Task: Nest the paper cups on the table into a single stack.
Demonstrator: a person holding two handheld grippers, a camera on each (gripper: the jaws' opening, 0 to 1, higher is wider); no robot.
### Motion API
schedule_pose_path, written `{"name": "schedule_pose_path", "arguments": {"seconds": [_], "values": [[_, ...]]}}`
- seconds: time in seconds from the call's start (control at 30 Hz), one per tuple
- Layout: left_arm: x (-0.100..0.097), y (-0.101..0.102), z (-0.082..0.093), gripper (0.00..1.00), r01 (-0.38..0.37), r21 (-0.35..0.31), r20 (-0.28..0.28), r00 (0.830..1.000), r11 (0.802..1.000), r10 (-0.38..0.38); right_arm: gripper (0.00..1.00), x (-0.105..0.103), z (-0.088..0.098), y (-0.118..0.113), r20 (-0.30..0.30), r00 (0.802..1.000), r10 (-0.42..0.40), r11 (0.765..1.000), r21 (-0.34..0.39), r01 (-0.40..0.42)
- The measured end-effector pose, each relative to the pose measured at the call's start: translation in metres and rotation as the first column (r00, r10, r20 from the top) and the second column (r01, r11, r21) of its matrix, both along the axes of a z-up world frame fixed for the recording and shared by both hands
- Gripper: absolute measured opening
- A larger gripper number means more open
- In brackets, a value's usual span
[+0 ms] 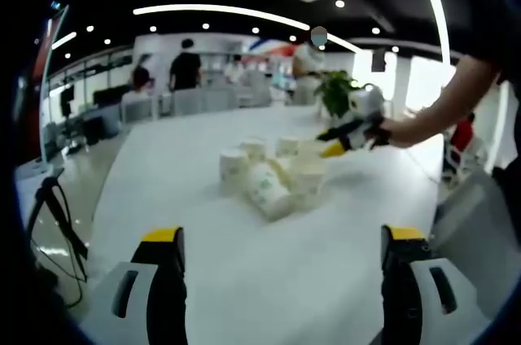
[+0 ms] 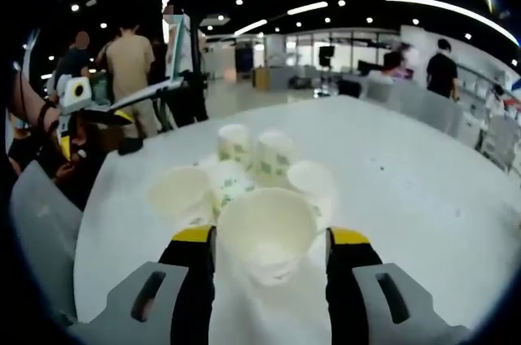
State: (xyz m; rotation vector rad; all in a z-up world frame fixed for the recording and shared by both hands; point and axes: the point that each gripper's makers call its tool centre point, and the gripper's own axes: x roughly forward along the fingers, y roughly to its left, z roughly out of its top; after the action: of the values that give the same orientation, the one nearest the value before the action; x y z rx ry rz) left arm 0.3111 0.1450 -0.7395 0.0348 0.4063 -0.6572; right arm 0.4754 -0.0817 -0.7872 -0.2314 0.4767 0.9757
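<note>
Several white paper cups with green print cluster mid-table. Some stand upright, others lie on their sides. My right gripper has one cup between its jaws, mouth toward the camera, with both yellow tips touching its rim. In the left gripper view, that same right gripper reaches in from the right, held by a hand, at the right edge of the cluster. My left gripper hangs wide open over the near part of the table, short of the cups. It also appears at the left of the right gripper view.
The long white table has bare surface around the cluster. A potted plant stands at its far end, and a tripod stands on the floor to the left. People and chairs fill the room behind.
</note>
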Motion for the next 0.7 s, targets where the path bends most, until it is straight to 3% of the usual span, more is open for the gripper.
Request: {"name": "schedule_pose_path", "arguments": {"seconds": [0.7], "values": [[-0.003,0.0006,-0.0022,1.0,-0.006,0.005,-0.004,1.0,1.0,0.006,0.42,-0.0001,-0.0015,0.0077,0.011,0.999,0.039,0.999,-0.009,-0.039]]}}
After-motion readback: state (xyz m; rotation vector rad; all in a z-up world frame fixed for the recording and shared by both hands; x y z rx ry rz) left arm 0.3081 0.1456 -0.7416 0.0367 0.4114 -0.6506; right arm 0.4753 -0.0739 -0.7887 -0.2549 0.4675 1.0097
